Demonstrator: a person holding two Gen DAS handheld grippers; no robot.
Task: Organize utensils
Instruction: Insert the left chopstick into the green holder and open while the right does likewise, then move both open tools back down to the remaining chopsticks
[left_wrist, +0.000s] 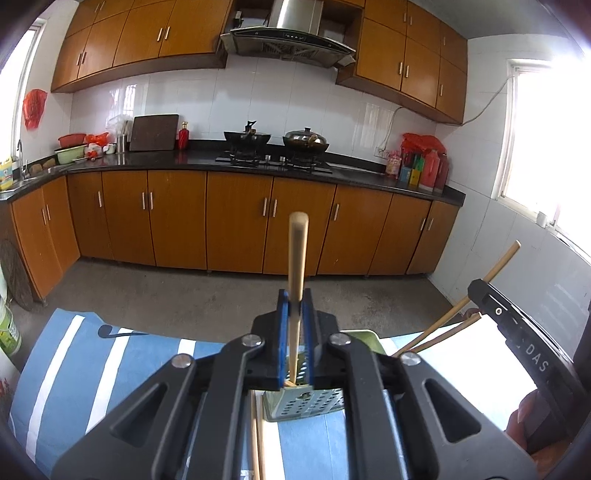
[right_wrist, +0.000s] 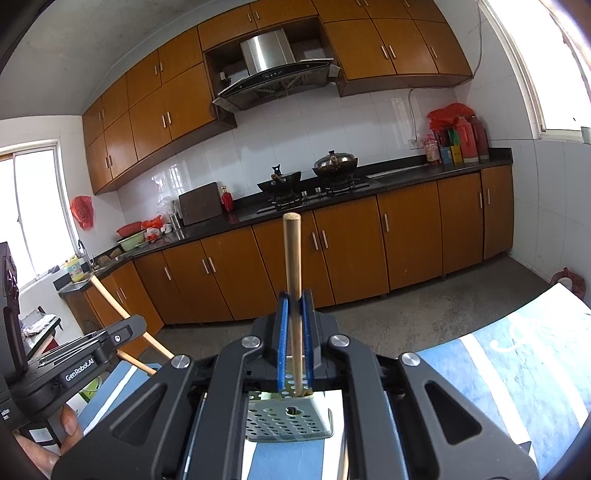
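My left gripper (left_wrist: 295, 301) is shut on a wooden chopstick (left_wrist: 297, 258) that stands upright, its lower end at the rim of a grey-green perforated utensil holder (left_wrist: 306, 404). My right gripper (right_wrist: 295, 301) is shut on another wooden chopstick (right_wrist: 292, 258), also upright over the same holder (right_wrist: 291, 421). In the left wrist view the right gripper's body (left_wrist: 517, 332) shows at the right with chopsticks (left_wrist: 443, 328) beside it. In the right wrist view the left gripper's body (right_wrist: 74, 354) shows at the left.
The holder stands on a table with a blue and white striped cloth (left_wrist: 74, 369) and a white sheet (left_wrist: 461, 362). More chopsticks (left_wrist: 256, 435) lie on the table below the left gripper. Beyond are the grey floor (left_wrist: 184, 295) and wooden kitchen cabinets (left_wrist: 236, 225).
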